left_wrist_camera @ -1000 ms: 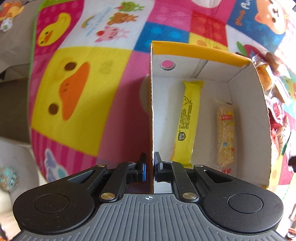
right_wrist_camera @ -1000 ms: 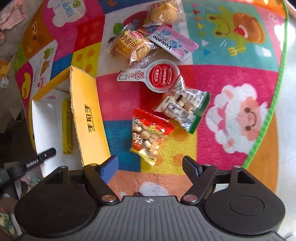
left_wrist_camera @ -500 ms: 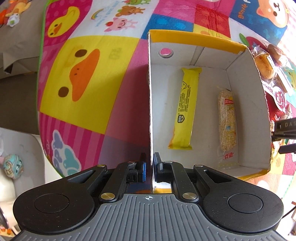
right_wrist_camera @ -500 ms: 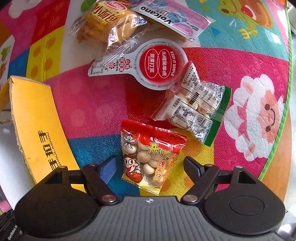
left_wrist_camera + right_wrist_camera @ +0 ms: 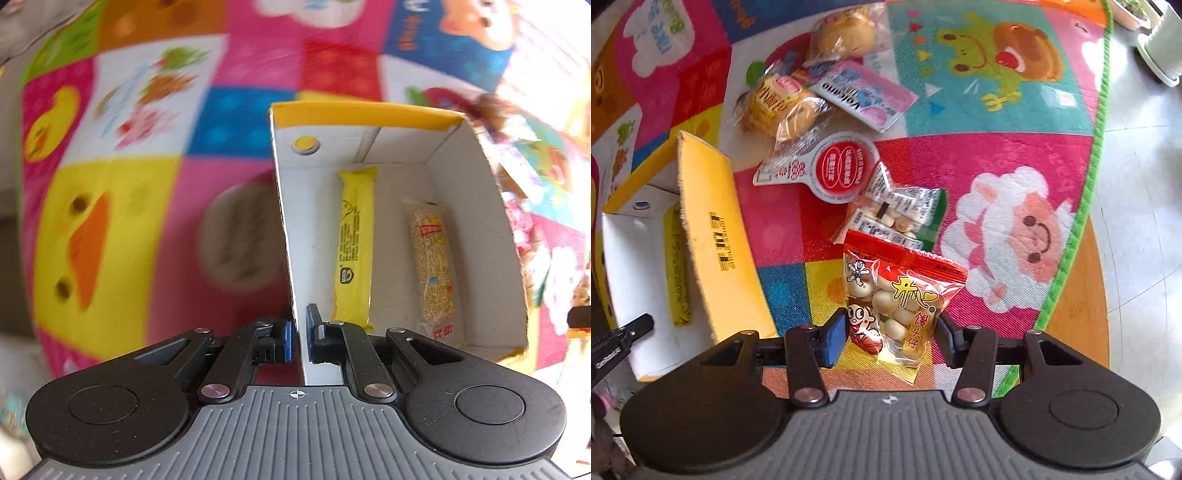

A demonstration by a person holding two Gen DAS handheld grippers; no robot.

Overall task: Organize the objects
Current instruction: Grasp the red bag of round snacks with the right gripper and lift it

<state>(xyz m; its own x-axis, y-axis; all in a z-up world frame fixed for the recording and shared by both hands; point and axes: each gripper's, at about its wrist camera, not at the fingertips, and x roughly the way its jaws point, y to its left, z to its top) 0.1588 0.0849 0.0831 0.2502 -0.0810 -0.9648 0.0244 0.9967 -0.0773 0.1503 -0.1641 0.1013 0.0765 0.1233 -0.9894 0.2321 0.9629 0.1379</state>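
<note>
White card fills the left wrist view: the left gripper (image 5: 300,332) stays pinched on the box (image 5: 476,236) side wall, steadying it; a yellow bar (image 5: 354,243) and a grain bar (image 5: 434,266) lie inside. Right wrist view: the right gripper (image 5: 892,338), wide open half a second ago, has narrowed onto the red snack bag (image 5: 899,299), now raised off the mat (image 5: 1015,155) beside the box. Judged next: carry it over the yellow wall.
</note>
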